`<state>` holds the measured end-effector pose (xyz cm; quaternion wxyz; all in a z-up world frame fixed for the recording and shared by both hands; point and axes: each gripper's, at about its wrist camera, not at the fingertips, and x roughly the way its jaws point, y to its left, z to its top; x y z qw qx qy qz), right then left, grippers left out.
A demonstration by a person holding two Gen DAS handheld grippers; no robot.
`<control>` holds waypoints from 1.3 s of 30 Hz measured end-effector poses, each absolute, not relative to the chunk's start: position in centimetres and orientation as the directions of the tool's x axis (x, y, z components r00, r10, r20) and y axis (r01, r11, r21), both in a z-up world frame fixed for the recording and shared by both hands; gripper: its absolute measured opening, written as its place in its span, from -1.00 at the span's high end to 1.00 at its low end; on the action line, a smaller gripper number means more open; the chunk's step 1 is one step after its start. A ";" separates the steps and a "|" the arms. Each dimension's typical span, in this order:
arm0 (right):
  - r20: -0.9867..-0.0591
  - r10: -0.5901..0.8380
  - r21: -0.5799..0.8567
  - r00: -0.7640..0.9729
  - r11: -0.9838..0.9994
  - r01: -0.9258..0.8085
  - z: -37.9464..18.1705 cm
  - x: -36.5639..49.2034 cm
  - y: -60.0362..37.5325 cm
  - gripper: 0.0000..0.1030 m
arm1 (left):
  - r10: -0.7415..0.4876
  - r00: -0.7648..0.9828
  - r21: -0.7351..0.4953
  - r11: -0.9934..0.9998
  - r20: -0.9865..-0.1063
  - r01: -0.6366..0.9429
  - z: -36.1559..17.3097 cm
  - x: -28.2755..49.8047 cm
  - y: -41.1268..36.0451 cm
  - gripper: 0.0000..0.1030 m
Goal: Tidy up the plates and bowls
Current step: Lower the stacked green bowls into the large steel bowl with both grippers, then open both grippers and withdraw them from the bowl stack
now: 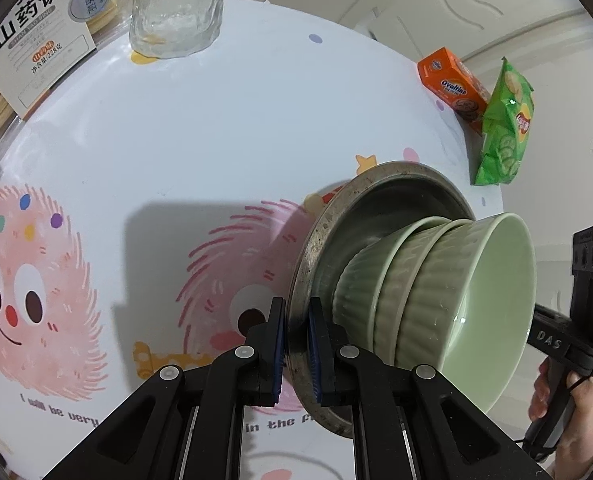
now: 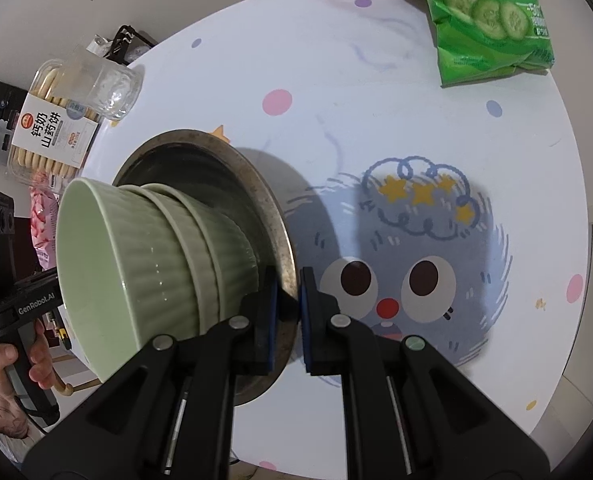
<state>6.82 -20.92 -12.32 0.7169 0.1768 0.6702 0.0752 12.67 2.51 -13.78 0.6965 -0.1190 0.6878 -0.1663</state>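
Two grippers, left gripper (image 1: pixel 296 350) and right gripper (image 2: pixel 287 318), pinch the metal plate (image 1: pixel 376 196) rim; any tilt and the stacked green bowls (image 1: pixel 436 292) could slide off.

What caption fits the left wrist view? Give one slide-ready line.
Left gripper clamps the metal plate's rim, carrying three nested green bowls above the cartoon-print table.

A biscuit pack (image 1: pixel 28 40), glass (image 1: pixel 176 8), Ovaltine box (image 1: pixel 454 88) and chip bag (image 1: pixel 504 128) sit on the cartoon-print table (image 1: pixel 216 140).
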 end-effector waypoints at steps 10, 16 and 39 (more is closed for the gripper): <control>-0.926 0.363 0.375 0.104 0.917 0.138 -12.6 6.5 -21.2 0.77 | -0.386 0.039 -0.385 0.922 -0.922 0.041 -13.5 11.9 2.9 0.74; -0.941 0.277 0.302 0.197 0.947 0.113 -10.0 5.0 -21.2 0.73 | -0.291 0.160 -0.289 0.957 -0.943 0.038 -10.3 9.6 4.4 0.26; -0.875 0.044 0.020 0.482 0.998 -0.053 1.2 -4.3 -16.1 -1.00 | -0.047 0.455 -0.007 0.996 -0.889 0.088 0.1 -1.2 0.2 -1.00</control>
